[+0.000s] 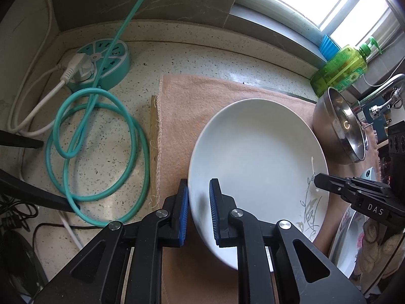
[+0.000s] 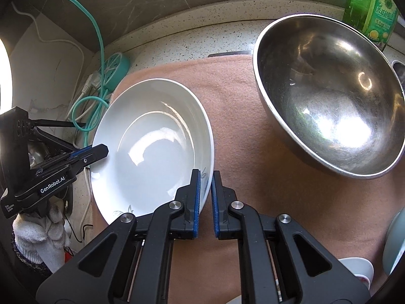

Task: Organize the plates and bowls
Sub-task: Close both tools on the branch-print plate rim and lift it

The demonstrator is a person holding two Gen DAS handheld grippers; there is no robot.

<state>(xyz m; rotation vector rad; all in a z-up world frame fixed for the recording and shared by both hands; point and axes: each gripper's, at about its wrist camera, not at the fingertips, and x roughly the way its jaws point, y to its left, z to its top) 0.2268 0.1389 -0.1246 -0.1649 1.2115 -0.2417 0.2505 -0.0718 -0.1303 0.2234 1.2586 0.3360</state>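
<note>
A white deep plate (image 1: 255, 167) with a grey floral print is held tilted over a pink towel (image 1: 192, 106). My left gripper (image 1: 198, 212) has its jaws on either side of the plate's left rim, shut on it. My right gripper (image 2: 206, 200) straddles the opposite rim of the plate (image 2: 152, 149), gripping it; it shows in the left wrist view (image 1: 336, 187) at the plate's right edge. The left gripper shows in the right wrist view (image 2: 88, 154) at the plate's left rim. A steel bowl (image 2: 331, 103) stands on the towel (image 2: 253, 177) to the right.
A teal power strip (image 1: 101, 60) with a coiled teal cable (image 1: 98, 147) lies on the speckled counter at left. A green soap bottle (image 1: 341, 68) stands by the window. More dishes (image 2: 359, 271) sit at the lower right. A faucet (image 1: 382, 86) is at far right.
</note>
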